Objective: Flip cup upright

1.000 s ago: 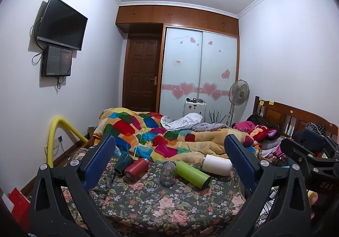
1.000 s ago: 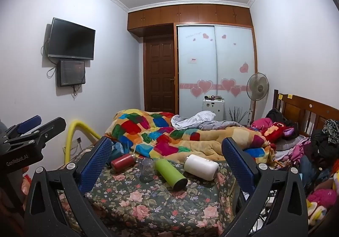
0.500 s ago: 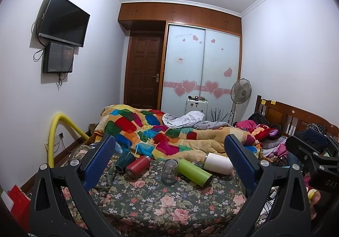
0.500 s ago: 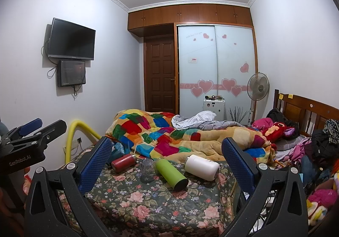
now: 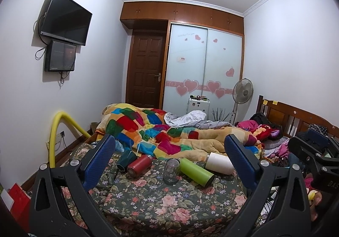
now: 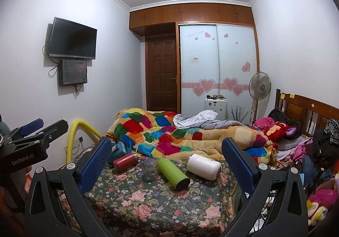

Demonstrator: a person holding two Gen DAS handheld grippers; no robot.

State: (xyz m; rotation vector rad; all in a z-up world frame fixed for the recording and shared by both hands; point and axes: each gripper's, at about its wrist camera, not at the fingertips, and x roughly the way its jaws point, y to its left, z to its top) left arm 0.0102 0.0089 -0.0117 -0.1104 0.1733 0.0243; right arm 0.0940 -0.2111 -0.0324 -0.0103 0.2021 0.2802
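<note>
Several cups lie on the floral bedspread. A clear glass cup stands on it, which way up I cannot tell. A green bottle, a white bottle, a red bottle and a dark teal cup lie on their sides. My left gripper is open and empty, well short of the cups. My right gripper is open and empty, also short of them.
A colourful quilt is heaped just behind the cups. A yellow padded rail stands at the bed's left edge. Clothes and plush toys pile up at the right by the wooden headboard.
The left wrist view has tilted up a little, so the cups sit lower in it. The right gripper has hardly moved. Both stay open.
</note>
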